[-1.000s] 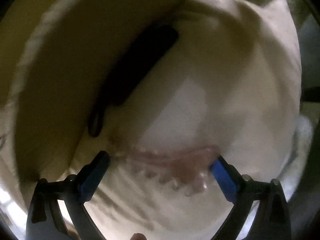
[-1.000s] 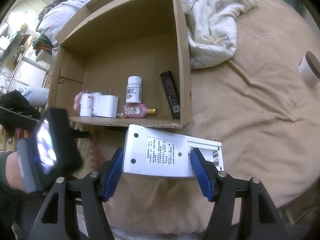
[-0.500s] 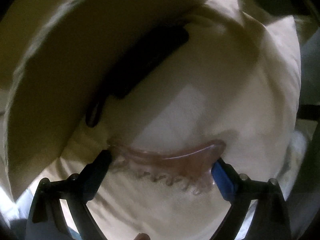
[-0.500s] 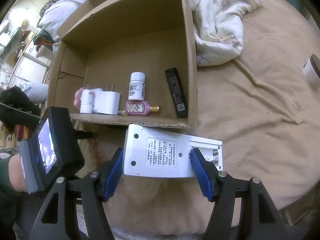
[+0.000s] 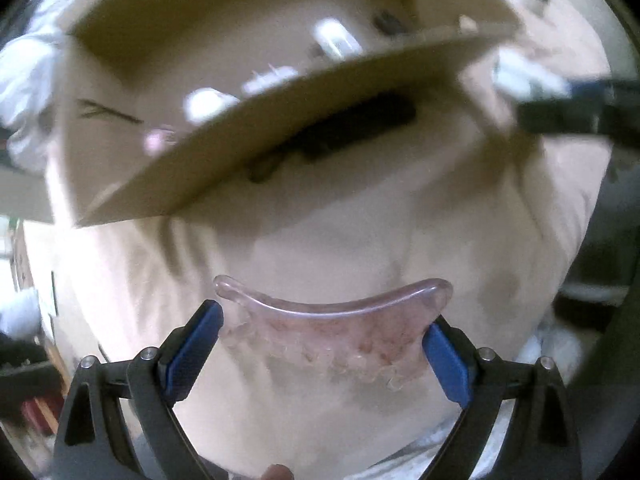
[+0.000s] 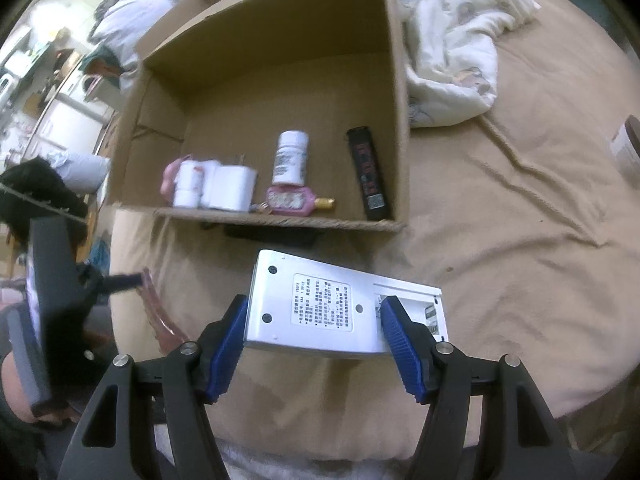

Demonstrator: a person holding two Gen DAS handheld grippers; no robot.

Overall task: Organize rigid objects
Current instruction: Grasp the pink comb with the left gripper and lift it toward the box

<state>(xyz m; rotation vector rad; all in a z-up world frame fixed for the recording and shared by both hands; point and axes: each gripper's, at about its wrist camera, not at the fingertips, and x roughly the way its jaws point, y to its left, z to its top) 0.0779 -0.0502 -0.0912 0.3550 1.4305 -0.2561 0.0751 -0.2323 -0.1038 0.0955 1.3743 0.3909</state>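
Pink see-through plastic, curved like a crescent with a toothy edge: that's the comb thing (image 5: 332, 332) clamped in the left tool (image 5: 324, 340). Its long axis runs straight across from one blue pad to the other, tips curling away from the tool, and it's up off the tan bedspread (image 6: 500, 240) near the bed's left edge. The jaws have just been closing a bit, with the comb between them.

The right tool (image 6: 314, 336) is gripping a white remote-style box (image 6: 320, 304) across its short side, label up. Its long axis lies roughly parallel to the front wall of the cardboard box (image 6: 396, 92), just in front of it.

Inside the box, lined up along the front wall: two small white bottles, one (image 6: 188, 184) near the left end and a taller one (image 6: 290, 158) standing mid-row, a white plug adapter (image 6: 232, 188), a pink flask (image 6: 290, 202) lying sideways with its gold cap pointing right, and a black stick (image 6: 368, 174) lying flat against the right wall, pointing front to back. A white blanket (image 6: 452, 48) is bunched beside the box's right wall.
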